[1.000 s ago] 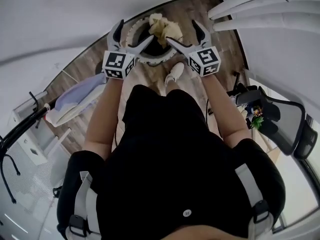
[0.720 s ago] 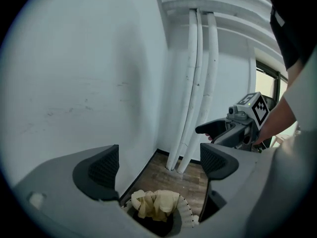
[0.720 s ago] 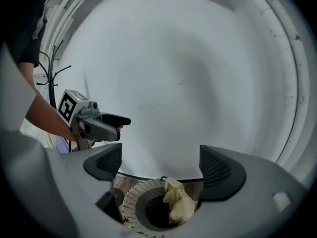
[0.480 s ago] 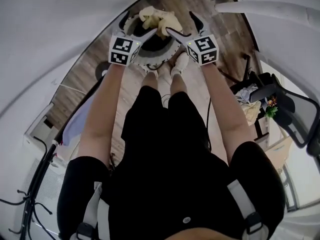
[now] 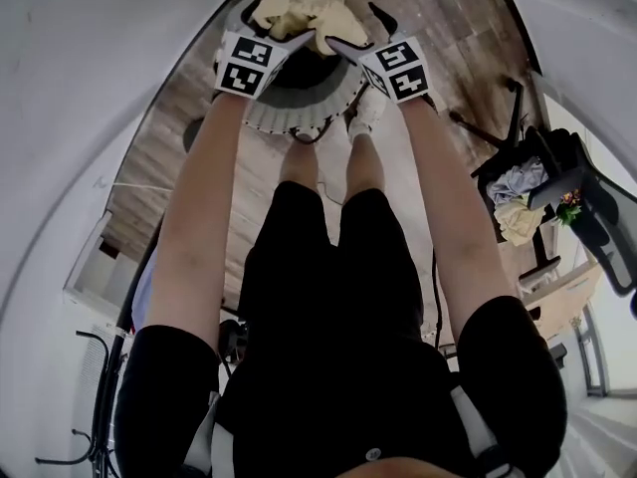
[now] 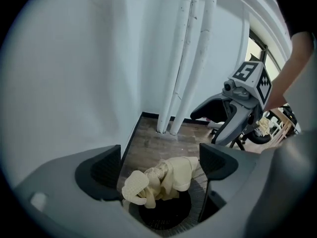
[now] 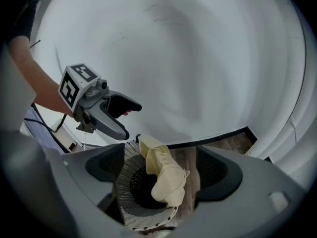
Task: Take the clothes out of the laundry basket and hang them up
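A cream garment [image 5: 299,13] lies crumpled over the far rim and dark opening of a white slotted laundry basket [image 5: 299,108] on the wood floor, just ahead of the person's feet. My left gripper [image 5: 267,23] hovers at the garment's left side, jaws wide apart. In the left gripper view the garment [image 6: 166,177] sits between the pads without touching them, the basket [image 6: 166,214] below. My right gripper [image 5: 356,26] stands at the garment's right side; its jaws are closing, and the garment [image 7: 163,172] lies between them, unpressed, over the basket [image 7: 130,182].
White pipes [image 6: 185,58] run up the wall behind the basket. A black office chair [image 5: 587,217] with a pile of clothes [image 5: 518,202] stands at the right. A dark rack [image 5: 100,396] is at the lower left. A curved white wall borders the floor on the left.
Both grippers have moved forward and down over the basket, drawing in on either side of the cream garment. The arms are stretched out further. The garment lies as before.
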